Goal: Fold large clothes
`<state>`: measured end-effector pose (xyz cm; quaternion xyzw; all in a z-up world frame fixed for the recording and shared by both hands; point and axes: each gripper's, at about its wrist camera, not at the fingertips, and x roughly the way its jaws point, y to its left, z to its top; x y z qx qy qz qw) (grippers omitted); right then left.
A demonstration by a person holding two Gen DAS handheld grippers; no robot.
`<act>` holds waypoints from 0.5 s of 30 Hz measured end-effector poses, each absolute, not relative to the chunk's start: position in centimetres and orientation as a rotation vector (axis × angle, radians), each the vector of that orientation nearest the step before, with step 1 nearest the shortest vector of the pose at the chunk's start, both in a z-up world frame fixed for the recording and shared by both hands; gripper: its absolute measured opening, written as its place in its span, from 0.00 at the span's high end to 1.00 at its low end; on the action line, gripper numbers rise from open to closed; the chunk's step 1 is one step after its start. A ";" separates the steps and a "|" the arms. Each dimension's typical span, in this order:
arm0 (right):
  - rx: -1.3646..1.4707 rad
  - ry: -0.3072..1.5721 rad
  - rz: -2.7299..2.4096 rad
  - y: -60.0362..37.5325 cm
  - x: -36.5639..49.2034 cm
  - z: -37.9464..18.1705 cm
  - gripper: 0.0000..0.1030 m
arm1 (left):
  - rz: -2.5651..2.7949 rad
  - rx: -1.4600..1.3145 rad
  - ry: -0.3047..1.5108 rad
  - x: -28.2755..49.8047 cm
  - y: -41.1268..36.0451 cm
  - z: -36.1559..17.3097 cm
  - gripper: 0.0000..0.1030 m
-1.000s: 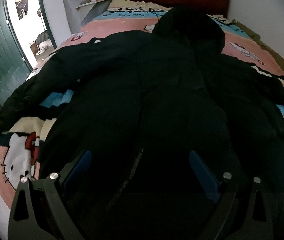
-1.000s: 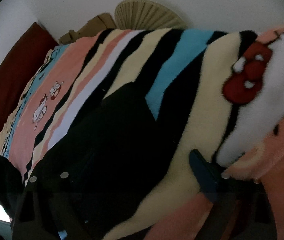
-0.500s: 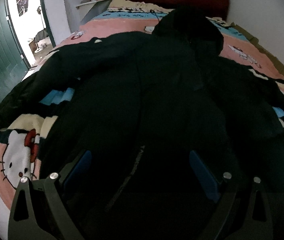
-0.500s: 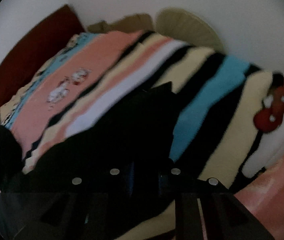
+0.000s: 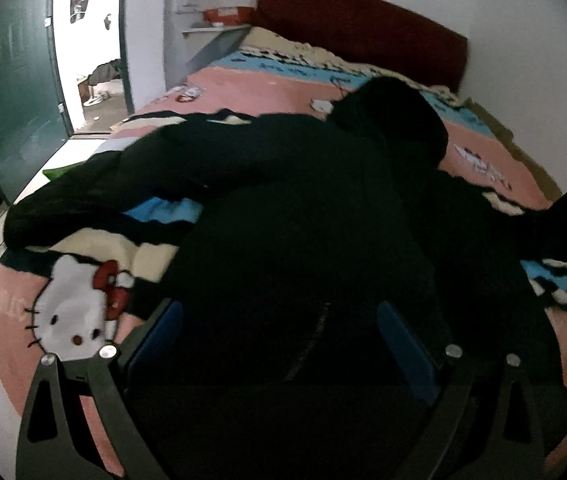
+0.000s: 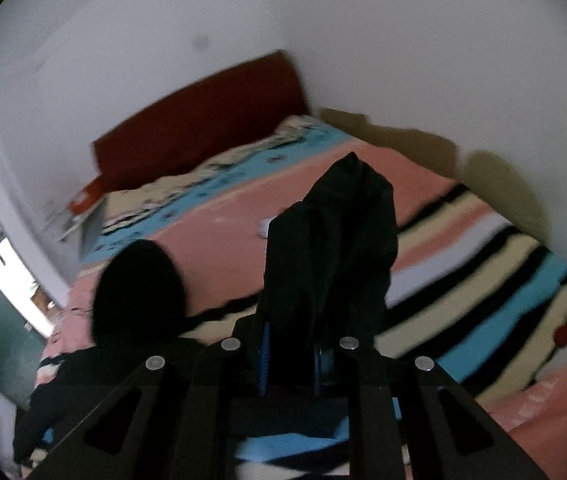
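A: Black hooded jacket (image 5: 303, 216) spread face-up on the Hello Kitty blanket (image 5: 79, 308), ahead of left tongs (image 5: 279, 344), jaws wide, empty.

B: Right tongs (image 6: 289, 356) pinch its sleeve cuff (image 6: 331, 240), raised. No fold completed; everything remains.

A black jacket (image 5: 291, 216) is lying on a blanket (image 5: 243, 92) showing pink, cream, black and sky-blue stripes with a white, red-bowed cartoon cat. Beyond the blanket, a dark red headboard (image 5: 363, 28) is standing; a green door (image 5: 11, 80) is showing left.
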<state>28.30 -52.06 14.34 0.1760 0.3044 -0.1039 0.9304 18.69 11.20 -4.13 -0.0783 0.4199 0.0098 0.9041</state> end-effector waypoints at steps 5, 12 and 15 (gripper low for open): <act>0.286 0.613 -0.087 -44.6 30.1 17.2 0.84 | 0.050 -0.220 0.846 17.7 14.0 -3.7 0.04; 0.185 0.625 0.101 -32.7 32.1 18.6 0.84 | 0.079 -0.268 0.837 17.1 17.6 -3.7 0.04; 0.160 0.646 0.174 -27.6 33.0 17.9 0.84 | 0.088 -0.261 0.829 16.9 18.8 -3.5 0.04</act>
